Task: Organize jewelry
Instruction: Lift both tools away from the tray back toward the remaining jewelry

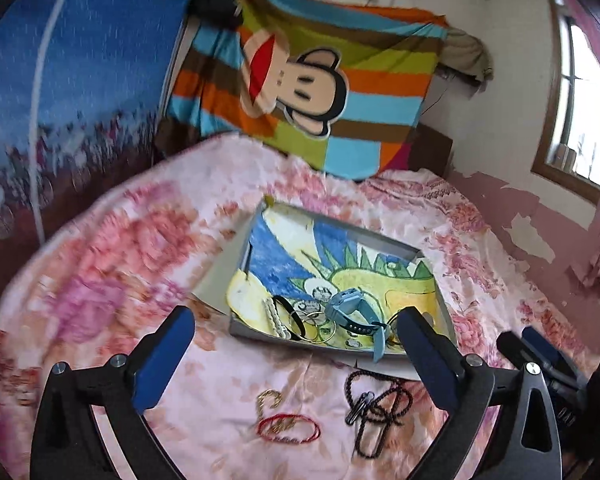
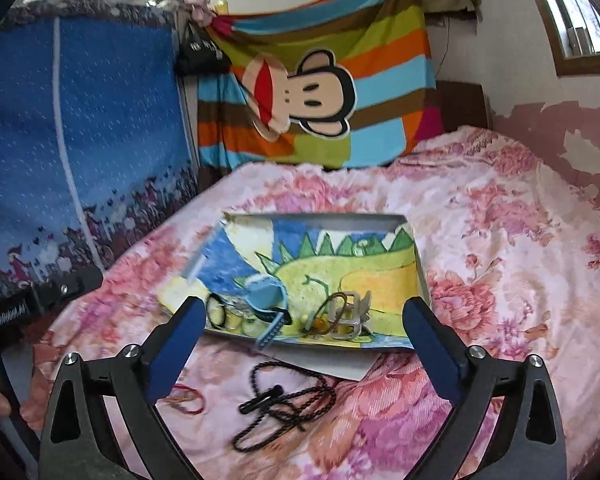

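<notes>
Held both wide and empty above the bed [image 2: 500, 208]: left gripper [image 1: 296, 344], right gripper [image 2: 304, 332]. Lay nearest, on bare bedspread: black bead necklace [image 2: 284, 404] and red string bracelet [image 1: 289, 429]. Sat beyond them, near edge just behind: shallow tray [image 2: 320, 220] with blue watch [image 1: 350, 312], rings, hair clip [image 2: 350, 316]. Stayed open behind and right: bedspread up to striped blanket [image 2: 320, 80].

Home bedroom: floral-blanketed bed [image 2: 480, 208]

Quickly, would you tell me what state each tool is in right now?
Left tool: open, holding nothing.
Right tool: open, holding nothing.
</notes>
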`<action>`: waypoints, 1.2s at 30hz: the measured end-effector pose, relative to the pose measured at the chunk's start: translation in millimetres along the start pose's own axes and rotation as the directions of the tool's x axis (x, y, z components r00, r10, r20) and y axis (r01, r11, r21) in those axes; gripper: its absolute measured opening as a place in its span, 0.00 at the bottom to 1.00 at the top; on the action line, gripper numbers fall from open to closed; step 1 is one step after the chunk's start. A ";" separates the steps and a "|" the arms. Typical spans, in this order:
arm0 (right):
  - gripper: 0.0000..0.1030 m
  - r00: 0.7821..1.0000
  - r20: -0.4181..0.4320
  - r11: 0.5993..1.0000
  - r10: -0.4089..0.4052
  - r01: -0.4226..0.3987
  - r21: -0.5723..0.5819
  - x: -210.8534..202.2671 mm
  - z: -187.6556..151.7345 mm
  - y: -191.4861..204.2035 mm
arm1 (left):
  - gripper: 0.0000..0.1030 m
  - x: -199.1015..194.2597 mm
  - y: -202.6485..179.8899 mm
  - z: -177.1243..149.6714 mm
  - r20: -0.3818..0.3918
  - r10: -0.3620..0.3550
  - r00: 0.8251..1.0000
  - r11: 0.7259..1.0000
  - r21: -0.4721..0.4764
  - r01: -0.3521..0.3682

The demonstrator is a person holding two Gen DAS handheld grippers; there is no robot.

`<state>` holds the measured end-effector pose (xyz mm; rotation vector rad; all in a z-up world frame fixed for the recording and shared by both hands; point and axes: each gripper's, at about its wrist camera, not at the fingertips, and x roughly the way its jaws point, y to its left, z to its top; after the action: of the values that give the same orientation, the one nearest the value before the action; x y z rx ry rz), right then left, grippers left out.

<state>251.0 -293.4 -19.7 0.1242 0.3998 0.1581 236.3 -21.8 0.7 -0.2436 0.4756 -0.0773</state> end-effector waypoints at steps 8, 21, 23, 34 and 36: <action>0.99 0.998 0.054 0.999 0.039 -0.039 -0.011 -67.0 -3.8 15.8 | 1.00 -74.7 -14.1 -7.2 0.073 -0.002 0.997 0.997 0.077 -0.004; 0.99 0.998 0.057 0.999 0.038 -0.036 -0.035 -145.3 -27.2 21.5 | 1.00 -153.1 -26.3 -42.2 0.094 0.060 0.994 0.976 0.202 -0.078; 0.99 0.998 0.050 0.999 0.039 -0.037 -0.036 -152.4 -33.8 21.2 | 1.00 -158.8 -26.4 -48.8 0.087 0.073 0.994 0.973 0.213 -0.090; 0.99 0.999 -0.028 0.999 0.016 -0.017 -0.031 -166.5 -68.9 12.7 | 1.00 -166.6 -9.3 -83.6 -0.014 0.113 0.993 0.972 0.207 -0.108; 0.99 0.999 -0.051 1.000 0.012 -0.014 -0.025 -163.2 -75.9 9.1 | 1.00 -163.7 -7.9 -87.5 -0.045 0.115 0.992 0.971 0.214 -0.102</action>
<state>71.4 -306.6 -26.1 0.0976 0.4479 0.1793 50.6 -26.9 0.0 -0.0061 0.5328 -0.0276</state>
